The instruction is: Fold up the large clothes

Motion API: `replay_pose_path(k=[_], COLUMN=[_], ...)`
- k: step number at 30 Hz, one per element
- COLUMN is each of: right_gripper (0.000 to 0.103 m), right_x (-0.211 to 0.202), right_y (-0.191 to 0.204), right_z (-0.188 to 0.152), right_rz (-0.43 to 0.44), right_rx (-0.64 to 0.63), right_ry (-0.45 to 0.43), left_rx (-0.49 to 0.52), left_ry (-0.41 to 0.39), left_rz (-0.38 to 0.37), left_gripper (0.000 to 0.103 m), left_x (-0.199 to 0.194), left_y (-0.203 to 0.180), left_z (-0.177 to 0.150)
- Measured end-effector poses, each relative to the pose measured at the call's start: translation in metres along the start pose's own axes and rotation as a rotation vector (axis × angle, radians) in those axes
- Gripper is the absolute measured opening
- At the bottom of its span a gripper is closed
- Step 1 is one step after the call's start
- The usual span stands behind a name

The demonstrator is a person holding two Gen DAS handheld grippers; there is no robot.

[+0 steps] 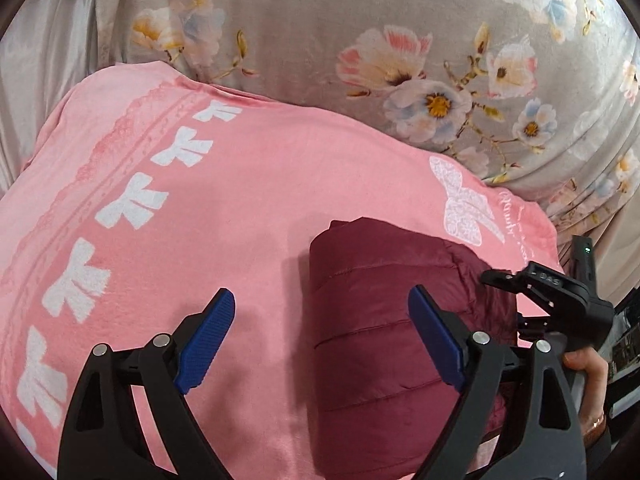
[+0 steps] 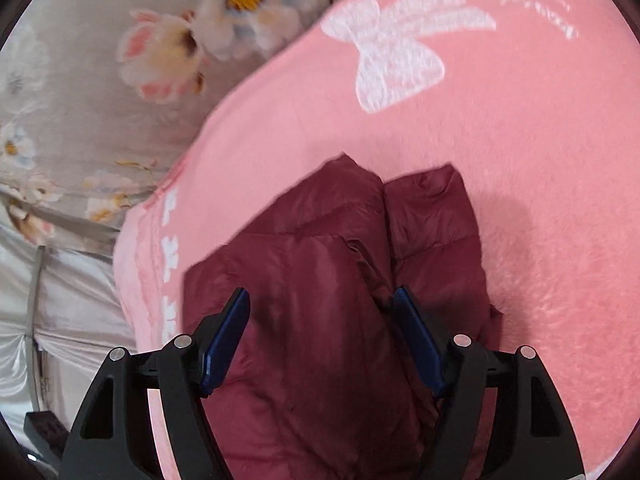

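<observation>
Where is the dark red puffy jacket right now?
The folded dark red jacket lies on the pink blanket, low and centre in the right wrist view, near the blanket's white bow.

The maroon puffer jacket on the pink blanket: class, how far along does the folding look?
Done: the maroon puffer jacket lies as a compact folded bundle on the pink blanket. In hand: nothing; the left gripper and right gripper are open above it. Left: perhaps tidying the upper flaps, which sit slightly uneven.
</observation>
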State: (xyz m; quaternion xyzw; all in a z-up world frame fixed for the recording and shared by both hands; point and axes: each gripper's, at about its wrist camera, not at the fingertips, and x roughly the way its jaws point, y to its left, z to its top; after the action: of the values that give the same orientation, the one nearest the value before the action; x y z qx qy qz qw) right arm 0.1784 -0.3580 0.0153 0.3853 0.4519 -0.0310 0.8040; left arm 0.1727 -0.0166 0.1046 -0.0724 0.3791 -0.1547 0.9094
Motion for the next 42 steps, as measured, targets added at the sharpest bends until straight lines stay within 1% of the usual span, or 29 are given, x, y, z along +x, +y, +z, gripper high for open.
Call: replay_pose_path(k=[1,3,4,6,7,8,10,12,13,14,16,20,22,23,25,26,33,42], right_gripper=[0.043,0.019,0.012,0.008,0.008,0.008,0.007,0.007,0.007,0.007,0.006,0.006,0.006,0.007,0.008,0.008,0.008,0.008], right_x=[0.006,0.003,-0.009,-0.033,-0.05,-0.06,-0.078,-0.083,-0.08,-0.077,-0.066,-0.038,-0.025,-0.022,-0.014,-0.01,0.004,0.006], right_y=[0.001,0.005,0.01,0.019,0.025,0.029,0.031,0.025,0.019,0.013,-0.008,-0.031,-0.036,-0.039,-0.045,-0.047,-0.062,-0.068], right_z=[-0.001,-0.002,-0.002,-0.003,-0.006,-0.006,-0.012,-0.015,-0.015,-0.014,-0.012,-0.011,-0.011,-0.01,-0.009,-0.01,-0.016,-0.019], right_rz=[-0.008,0.002,0.011,0.016,0.005,-0.007,-0.072,-0.143,-0.173,-0.182,-0.175,-0.182,-0.18,-0.175,-0.162,-0.158,-0.127,-0.099], right_rx=[-0.024,-0.059,-0.088,-0.152,-0.205,-0.234,-0.299,-0.328,-0.328,-0.318,-0.273,-0.245,-0.242,-0.238,-0.223,-0.219,-0.205,-0.181], right_ry=[0.006,-0.011,-0.048,-0.116,-0.166,-0.195,-0.265,-0.299,-0.3,-0.293,-0.262,-0.203,-0.189,-0.186,-0.182,-0.182,-0.217,-0.256], left_rx=[0.006,0.018,0.019,0.022,0.028,0.034,0.061,0.087,0.099,0.112,0.132,0.198,0.219,0.237,0.264,0.274,0.286,0.294], left_ry=[0.005,0.02,0.025,0.032,0.028,0.022,0.004,0.001,0.009,0.026,0.059,0.161,0.186,0.173,0.151,0.144,0.12,0.082], left_rz=[-0.001,-0.012,-0.023,-0.036,-0.044,-0.046,-0.048,-0.056,-0.07,-0.079,-0.073,-0.007,0.032,0.061,0.084,0.091,0.106,0.121], left_gripper=[0.086,0.086,0.086,0.086,0.086,0.086,0.086,0.086,0.086,0.086,0.086,0.086,0.086,0.086,0.091,0.092,0.098,0.098], left_x=[0.003,0.012,0.015,0.022,0.024,0.025,0.029,0.037,0.044,0.056,0.078,0.134,0.151,0.157,0.161,0.163,0.176,0.184], left_y=[0.0,-0.004,-0.006,-0.014,-0.019,-0.025,-0.045,-0.067,-0.079,-0.094,-0.114,-0.145,-0.151,-0.154,-0.158,-0.159,-0.16,-0.161], left_z=[-0.001,0.0,0.0,0.004,0.007,0.01,0.019,0.027,0.03,0.031,0.031,0.017,0.008,0.003,-0.003,-0.006,-0.016,-0.024])
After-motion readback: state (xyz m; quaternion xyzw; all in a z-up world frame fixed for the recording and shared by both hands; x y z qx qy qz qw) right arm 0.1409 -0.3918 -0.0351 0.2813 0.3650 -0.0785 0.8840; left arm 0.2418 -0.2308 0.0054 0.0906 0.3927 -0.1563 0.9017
